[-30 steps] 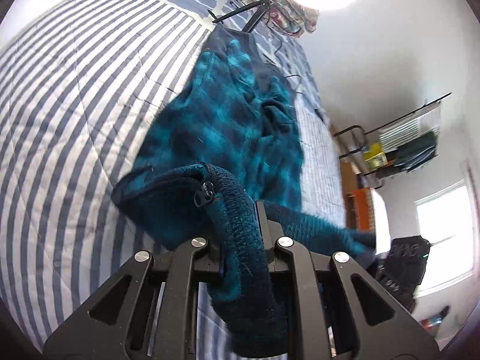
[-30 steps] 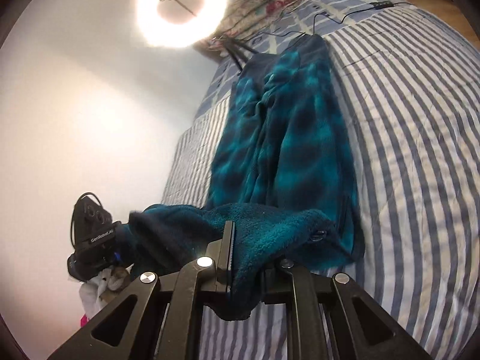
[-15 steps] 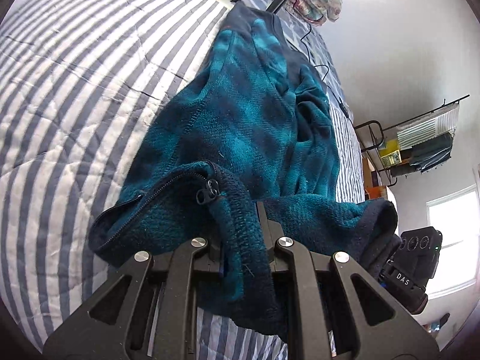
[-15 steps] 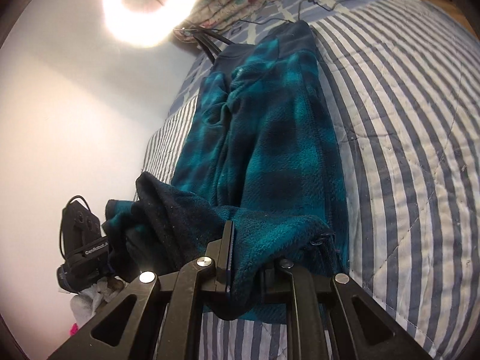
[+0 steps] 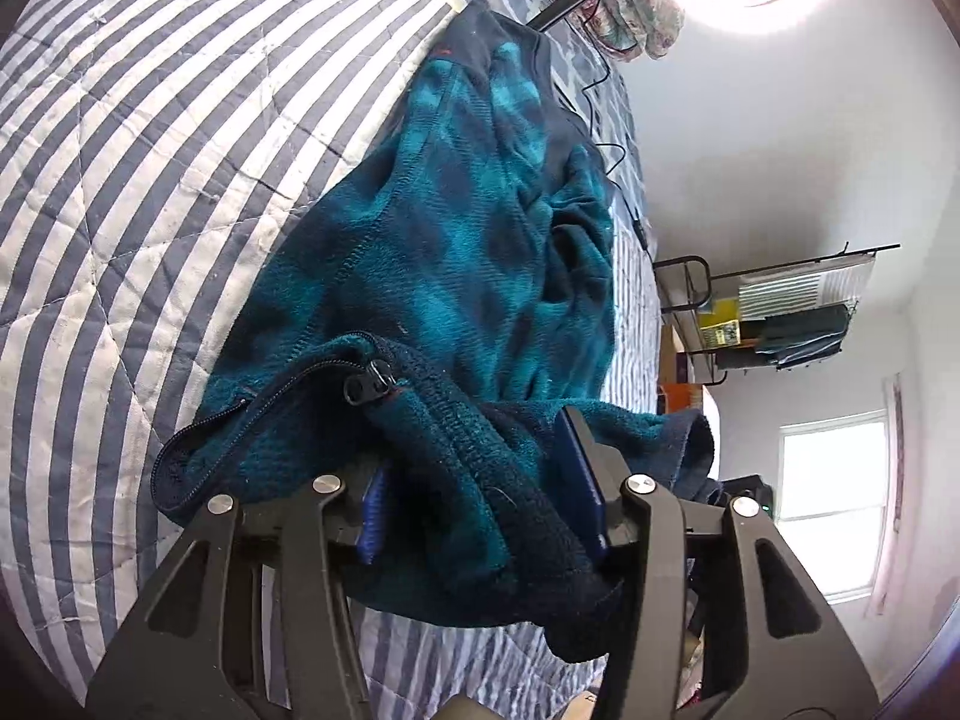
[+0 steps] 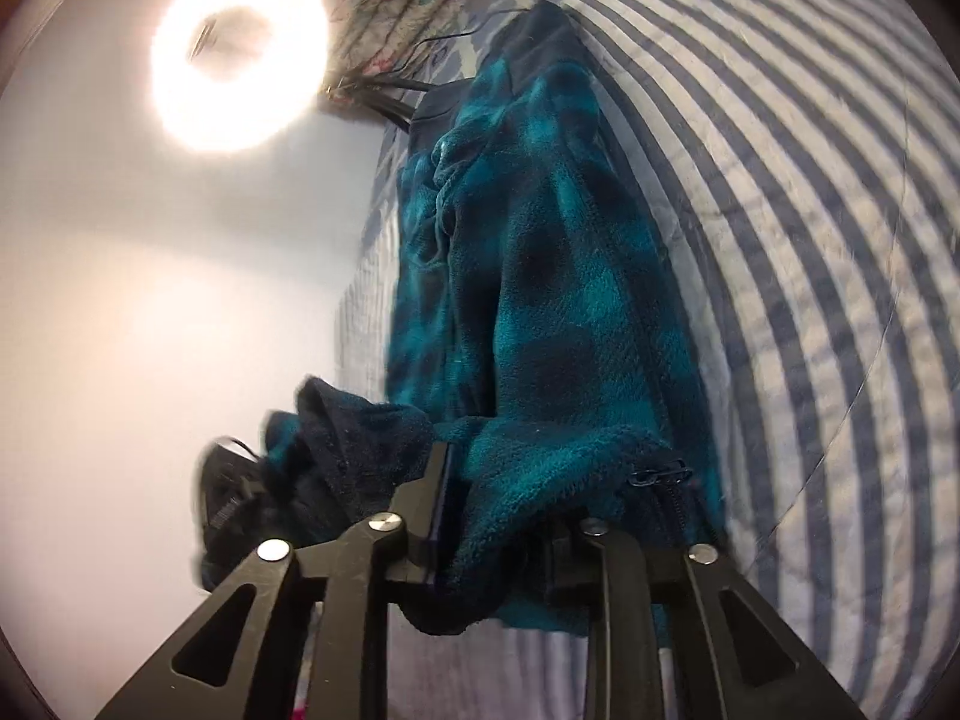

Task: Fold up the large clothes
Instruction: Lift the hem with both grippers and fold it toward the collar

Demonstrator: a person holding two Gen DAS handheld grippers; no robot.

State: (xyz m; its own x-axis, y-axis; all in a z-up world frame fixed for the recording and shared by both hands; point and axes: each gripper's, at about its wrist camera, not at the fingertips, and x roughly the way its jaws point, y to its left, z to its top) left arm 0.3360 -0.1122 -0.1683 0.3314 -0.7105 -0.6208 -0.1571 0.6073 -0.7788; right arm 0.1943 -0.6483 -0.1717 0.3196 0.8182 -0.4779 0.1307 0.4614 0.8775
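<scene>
The teal plaid fleece point(image 5: 456, 252) lay lengthwise on the striped bed point(image 5: 150, 138), its near edge bunched up. The left gripper point(image 5: 474, 498) was opening, fingers spread, fleece loose between them by the zipper pull point(image 5: 366, 381). The right gripper point(image 6: 501, 516) was opening too, fabric draped between its fingers.

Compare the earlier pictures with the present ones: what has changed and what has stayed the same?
Both the left gripper and the right gripper, clamped on the teal fleece earlier, are opening their jaws; the edge still lies between them. The fleece has settled lower onto the striped quilt. The quilt and ring light are unchanged.
</scene>
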